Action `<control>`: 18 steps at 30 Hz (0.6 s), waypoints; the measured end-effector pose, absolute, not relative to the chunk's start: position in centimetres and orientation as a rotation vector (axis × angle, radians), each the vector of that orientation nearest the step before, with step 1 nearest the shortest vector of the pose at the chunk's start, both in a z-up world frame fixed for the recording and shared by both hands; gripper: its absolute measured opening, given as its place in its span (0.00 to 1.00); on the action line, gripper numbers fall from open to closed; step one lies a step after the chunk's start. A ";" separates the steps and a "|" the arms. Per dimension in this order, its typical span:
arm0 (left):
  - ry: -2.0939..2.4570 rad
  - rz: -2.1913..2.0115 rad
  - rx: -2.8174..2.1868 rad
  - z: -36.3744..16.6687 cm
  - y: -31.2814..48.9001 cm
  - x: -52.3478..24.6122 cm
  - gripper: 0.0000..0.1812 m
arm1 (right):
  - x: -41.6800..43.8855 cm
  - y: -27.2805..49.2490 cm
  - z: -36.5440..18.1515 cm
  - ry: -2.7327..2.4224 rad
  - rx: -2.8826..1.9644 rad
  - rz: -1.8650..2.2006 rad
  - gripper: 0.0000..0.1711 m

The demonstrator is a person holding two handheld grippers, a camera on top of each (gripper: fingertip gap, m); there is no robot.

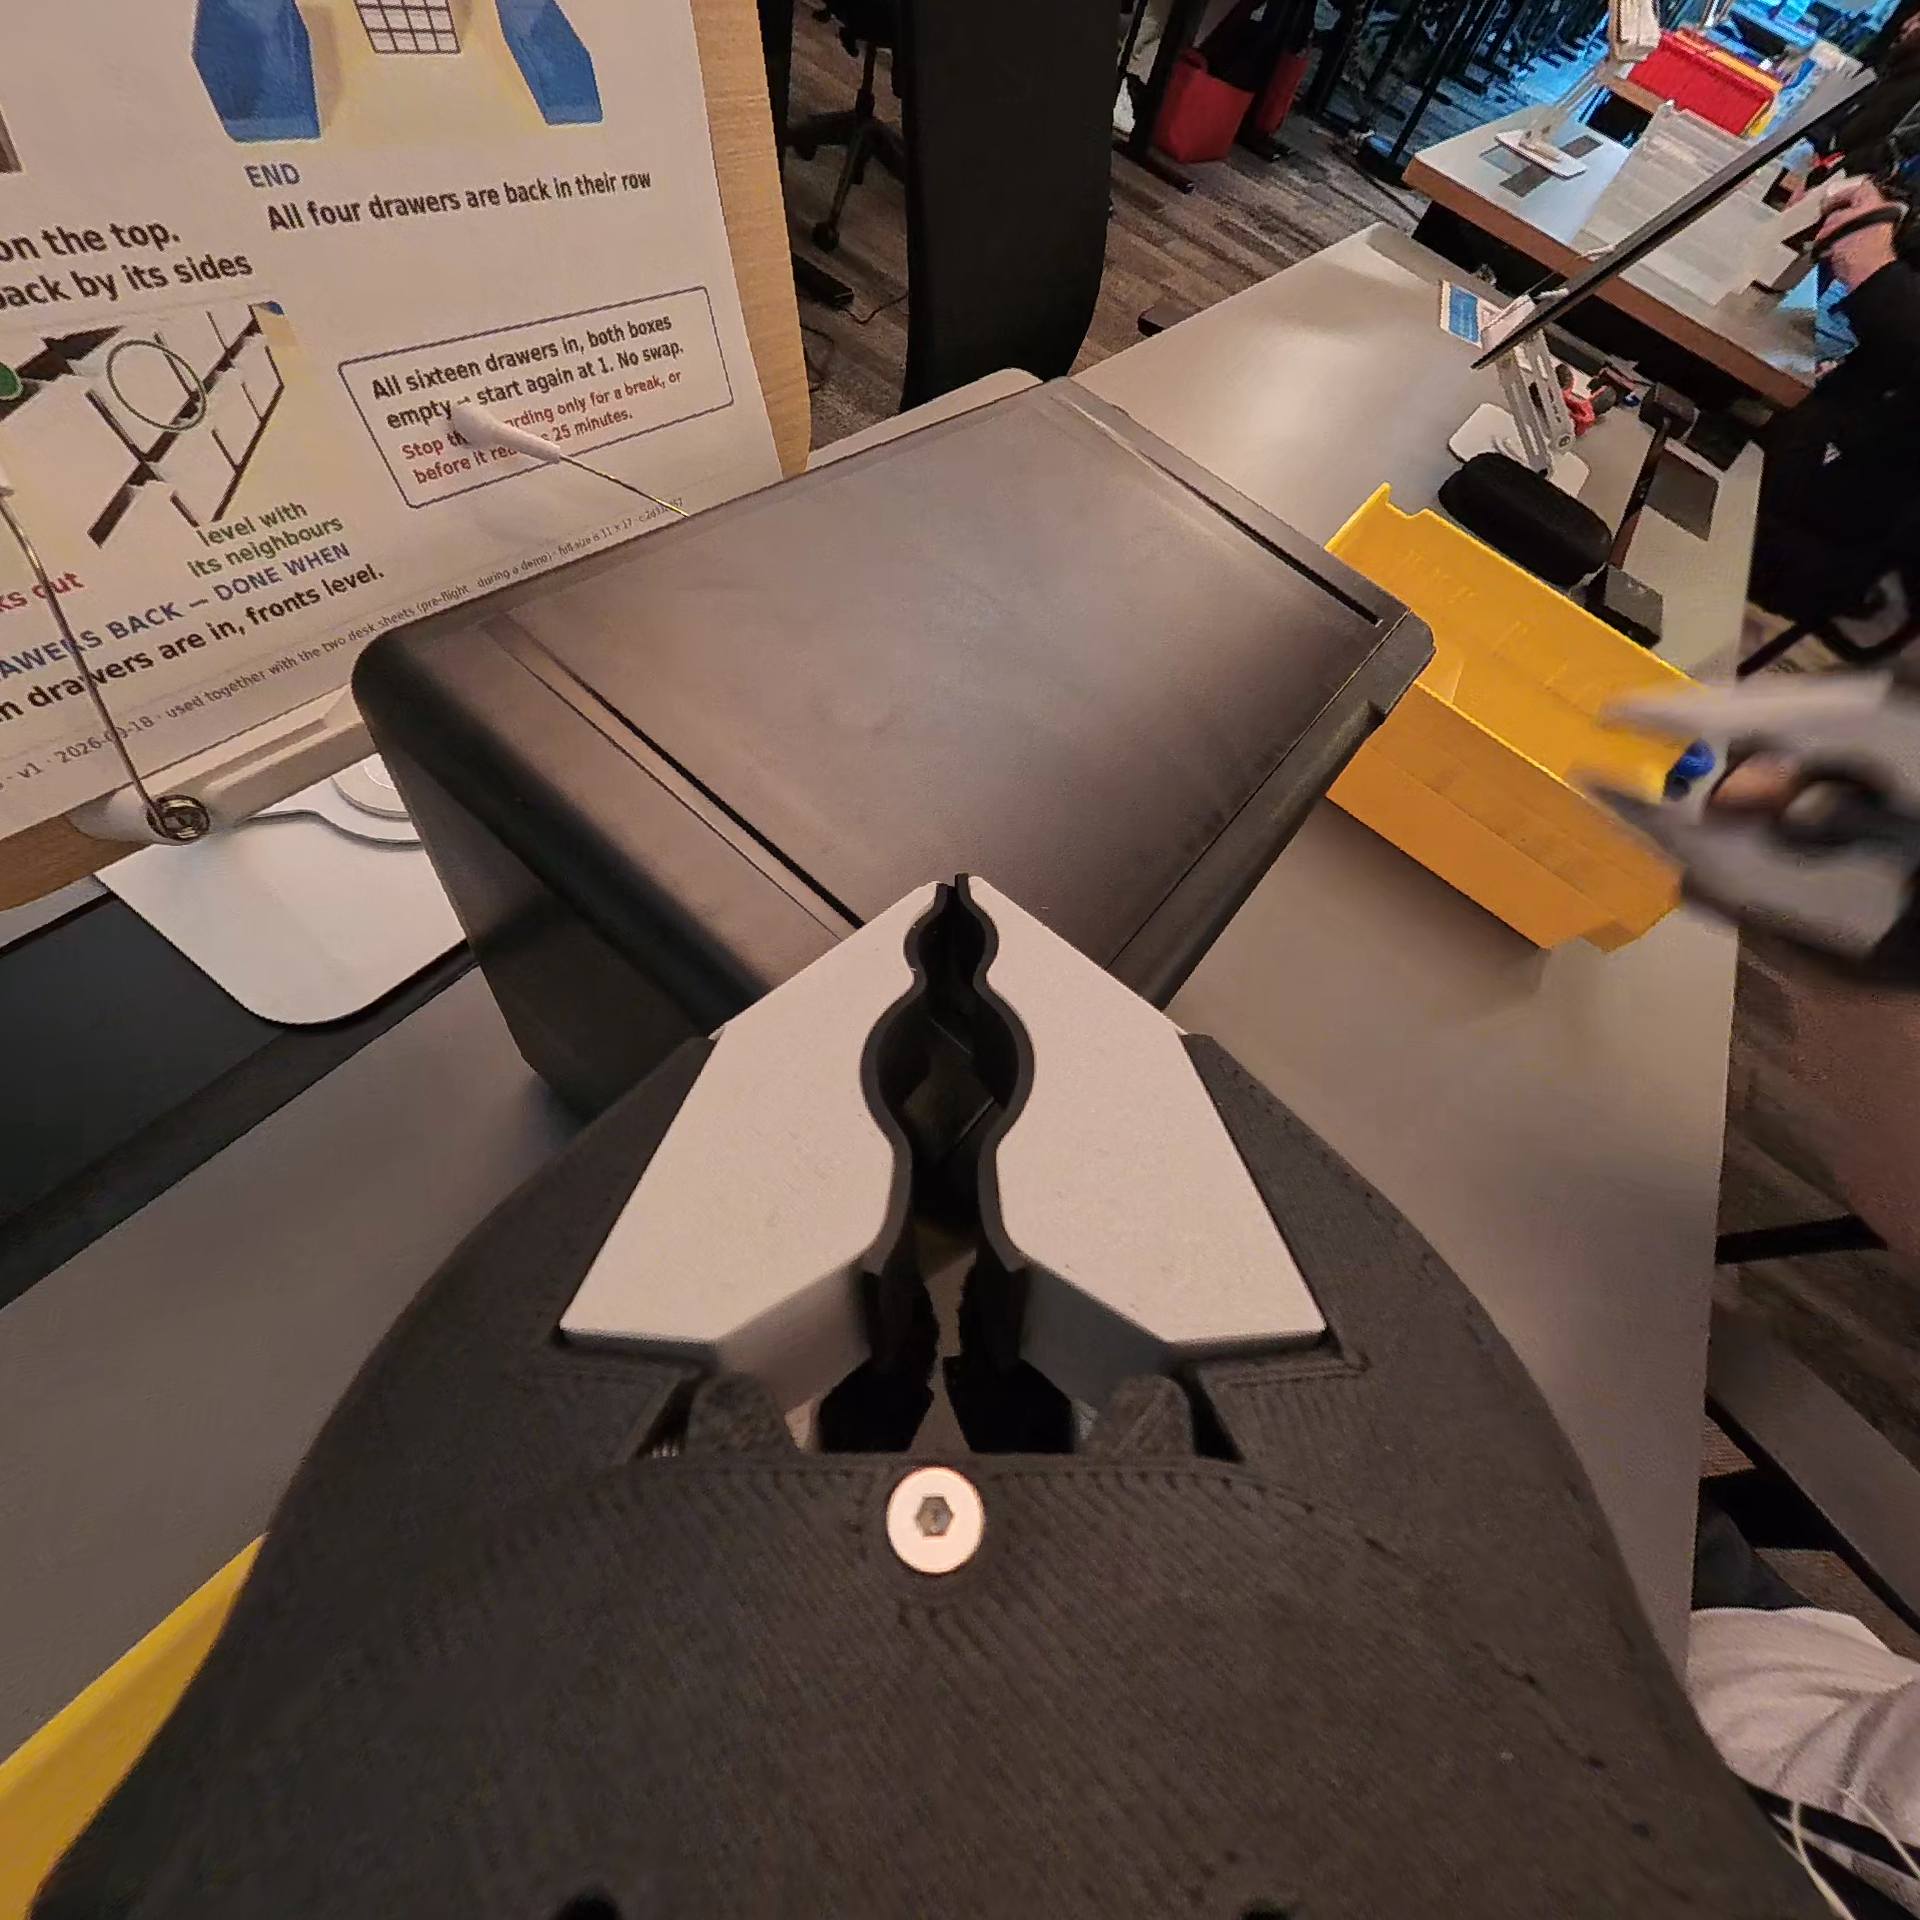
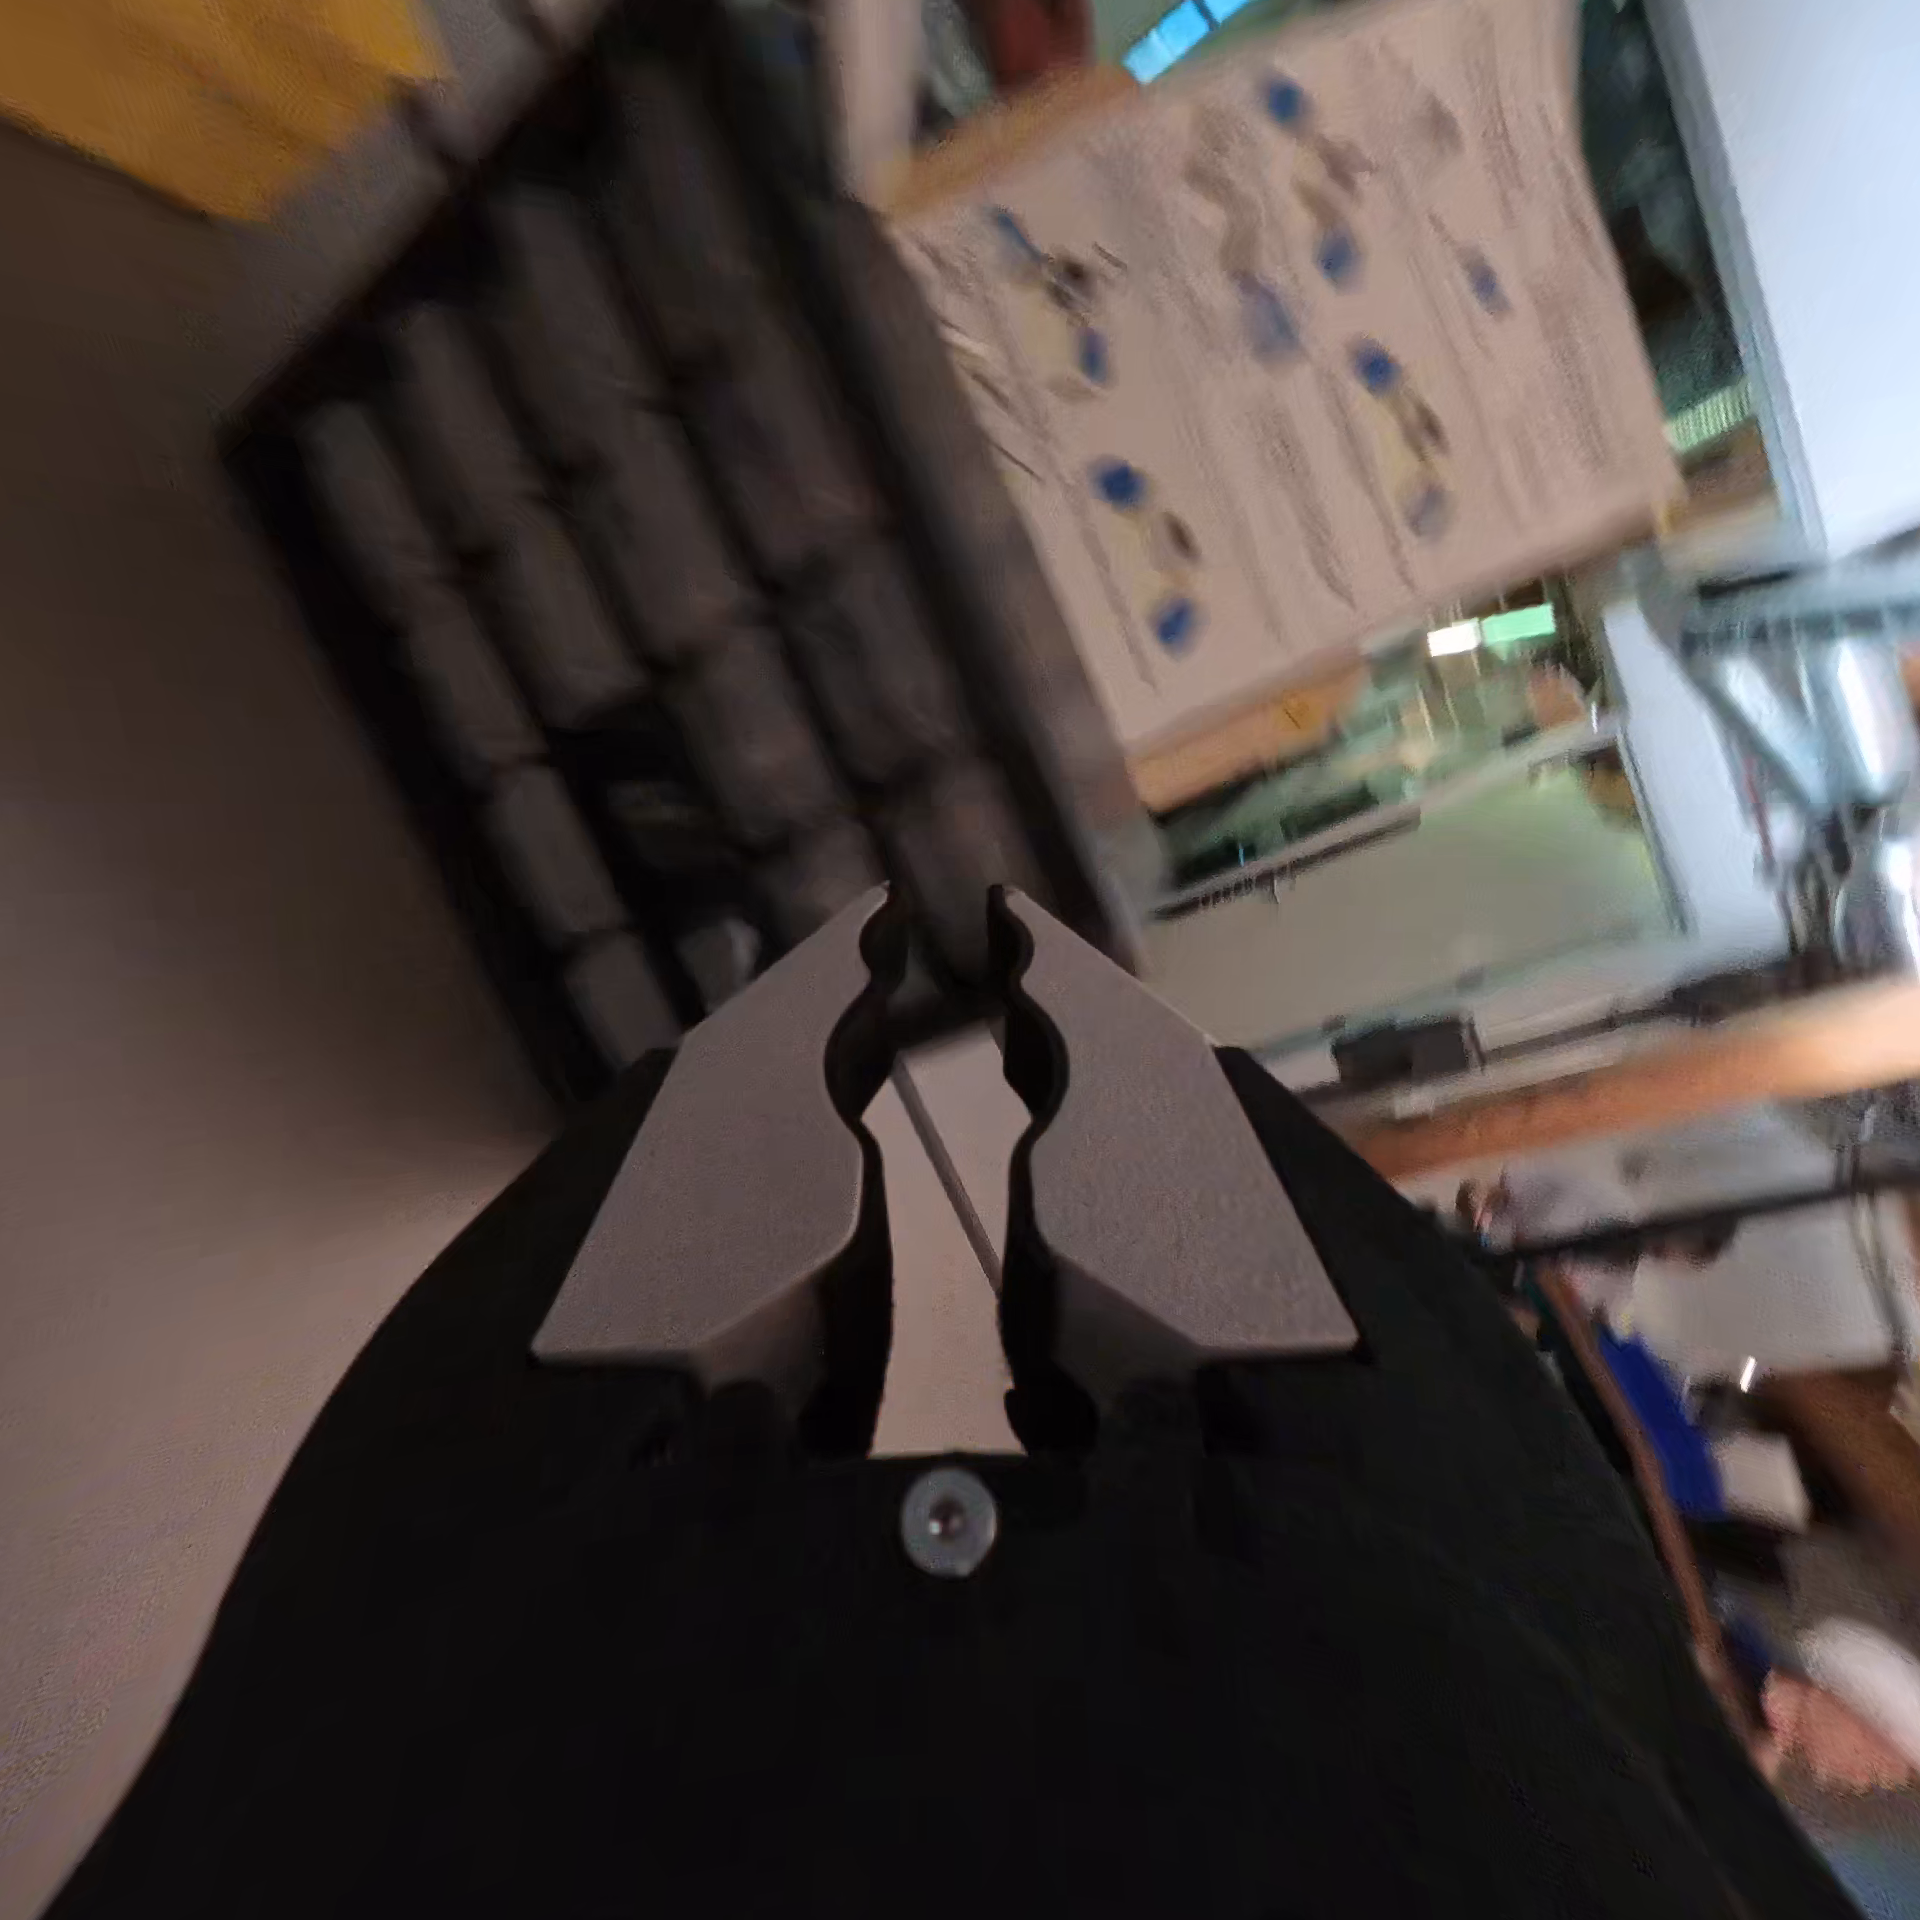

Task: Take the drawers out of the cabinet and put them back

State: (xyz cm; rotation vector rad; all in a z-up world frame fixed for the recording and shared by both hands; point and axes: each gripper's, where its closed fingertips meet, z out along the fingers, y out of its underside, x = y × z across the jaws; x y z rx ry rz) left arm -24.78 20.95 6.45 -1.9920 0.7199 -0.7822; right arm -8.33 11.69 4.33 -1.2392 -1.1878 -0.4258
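The black cabinet point(image 1: 935, 644) stands on the grey table, and the left wrist view shows its flat top and rounded side from above. My left gripper point(image 1: 958, 885) is shut with nothing between its fingers and hovers over the cabinet's near corner. The right wrist view is blurred and tilted. It shows the cabinet's front point(image 2: 582, 540) with several dark drawers in rows. My right gripper point(image 2: 940, 906) is a little open and empty, close to the cabinet's right edge. It also shows blurred at the right of the left wrist view point(image 1: 1766, 810).
A yellow bin point(image 1: 1486, 727) sits right of the cabinet, and shows in the right wrist view point(image 2: 208, 94). An instruction poster point(image 1: 364, 343) stands behind the cabinet on the left. Another yellow item point(image 1: 94, 1725) lies at the lower left. Other desks, stands and a person's arm are at the far right.
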 end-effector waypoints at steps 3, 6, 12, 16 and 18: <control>0.719 -0.785 -1.993 6.4 20.9 -24.8 0.00 | -15.6 11.8 -2.0 -1.334 -1.155 -0.428 0.11; 0.720 -0.784 -1.992 6.4 20.9 -24.8 0.00 | -18.7 14.0 -4.8 -1.369 -1.056 -0.561 0.11; 0.723 -0.797 -1.988 6.5 20.9 -24.8 0.00 | -20.8 16.9 -6.0 -1.387 -0.854 -0.822 0.09; 0.724 -0.795 -1.988 6.5 20.9 -24.8 0.00 | -21.0 17.8 -5.2 -1.346 -0.820 -0.902 0.05; 0.724 -0.795 -1.988 6.5 20.9 -24.8 0.00 | -21.0 17.7 -5.2 -1.354 -0.838 -0.892 0.05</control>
